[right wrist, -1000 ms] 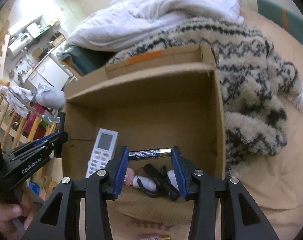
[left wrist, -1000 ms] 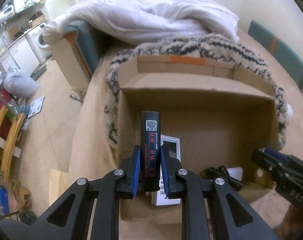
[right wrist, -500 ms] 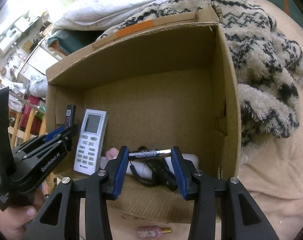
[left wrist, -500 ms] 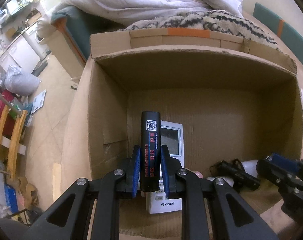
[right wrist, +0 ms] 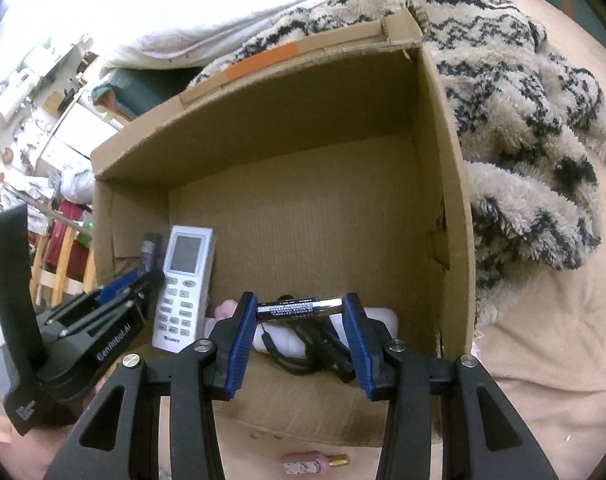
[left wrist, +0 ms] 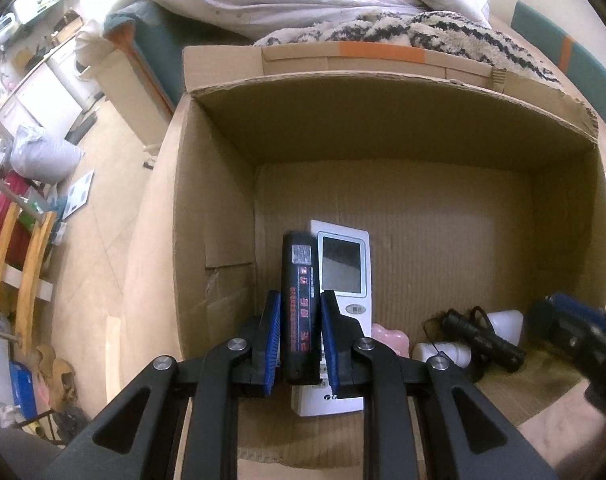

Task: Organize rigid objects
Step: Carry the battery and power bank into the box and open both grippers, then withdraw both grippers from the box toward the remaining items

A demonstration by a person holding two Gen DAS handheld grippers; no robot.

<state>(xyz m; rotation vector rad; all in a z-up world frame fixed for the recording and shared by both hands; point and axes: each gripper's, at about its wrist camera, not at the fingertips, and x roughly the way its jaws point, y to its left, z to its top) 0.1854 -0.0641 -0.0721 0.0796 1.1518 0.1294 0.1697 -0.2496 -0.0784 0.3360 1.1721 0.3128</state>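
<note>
Inside the cardboard box (left wrist: 383, 128), my left gripper (left wrist: 301, 336) clamps a slim black stick-shaped device (left wrist: 301, 300), while my right gripper (right wrist: 301, 320) pinches a battery (right wrist: 299, 307) end to end above the clutter at the box's near side. The black device runs lengthwise away from me, its labelled tip toward the far wall, hovering over the left edge of the white remote (left wrist: 343, 264). The battery lies crosswise, gold end to my right. The risk as I judge it: letting go here could land the device on the remote rather than beside it, and the round battery could roll into the tangle of the black flashlight (left wrist: 483, 340) and its cord.
</note>
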